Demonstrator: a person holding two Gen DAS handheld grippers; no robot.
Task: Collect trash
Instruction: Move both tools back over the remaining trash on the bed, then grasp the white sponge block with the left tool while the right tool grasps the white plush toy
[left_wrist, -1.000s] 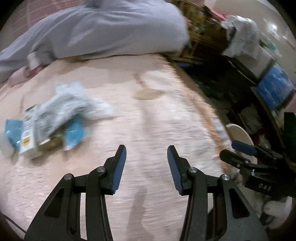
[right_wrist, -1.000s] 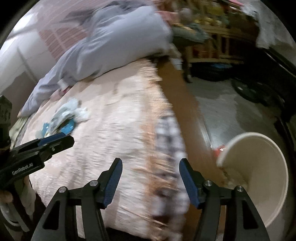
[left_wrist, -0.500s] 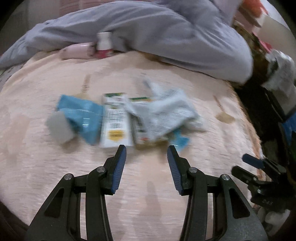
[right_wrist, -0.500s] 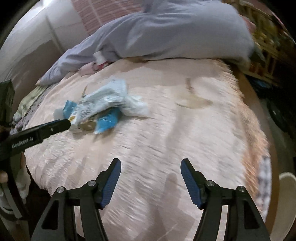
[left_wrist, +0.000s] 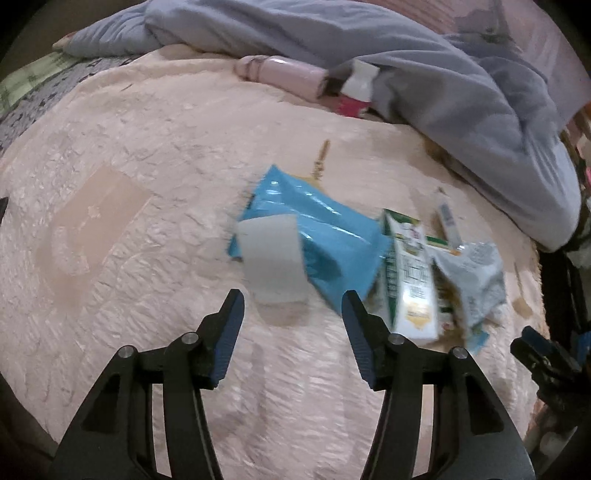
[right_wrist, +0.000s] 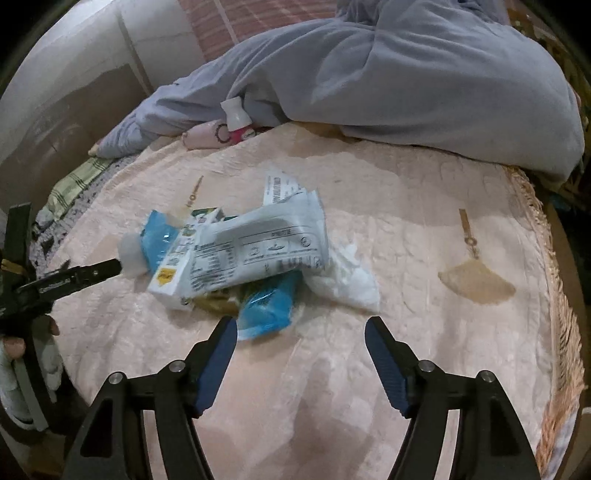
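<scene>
A pile of trash lies on the pink bedspread (left_wrist: 129, 155). It holds a white plastic cup (left_wrist: 273, 258), a blue wrapper (left_wrist: 325, 229), a white and green carton (left_wrist: 410, 280) and a crumpled grey-white bag (left_wrist: 472, 273). My left gripper (left_wrist: 291, 306) is open, just short of the cup. In the right wrist view the same pile shows the carton (right_wrist: 177, 266), the grey-white bag (right_wrist: 266, 247), a small blue wrapper (right_wrist: 266, 306) and white tissue (right_wrist: 343, 284). My right gripper (right_wrist: 299, 332) is open, with its left finger beside the small blue wrapper. The left gripper (right_wrist: 74, 277) reaches the cup (right_wrist: 131, 256) from the left.
A grey-blue duvet (left_wrist: 406, 55) is heaped along the far side of the bed. A pink bottle (left_wrist: 280, 74) and a white-capped pink container (right_wrist: 238, 122) lie against it. The bed's fringed edge (right_wrist: 554, 258) is on the right. A tassel (right_wrist: 476, 284) lies on the spread.
Both grippers have swung left, from the bed's edge and a white bin on the floor to the trash pile, and have come close to it. Both stayed open.
</scene>
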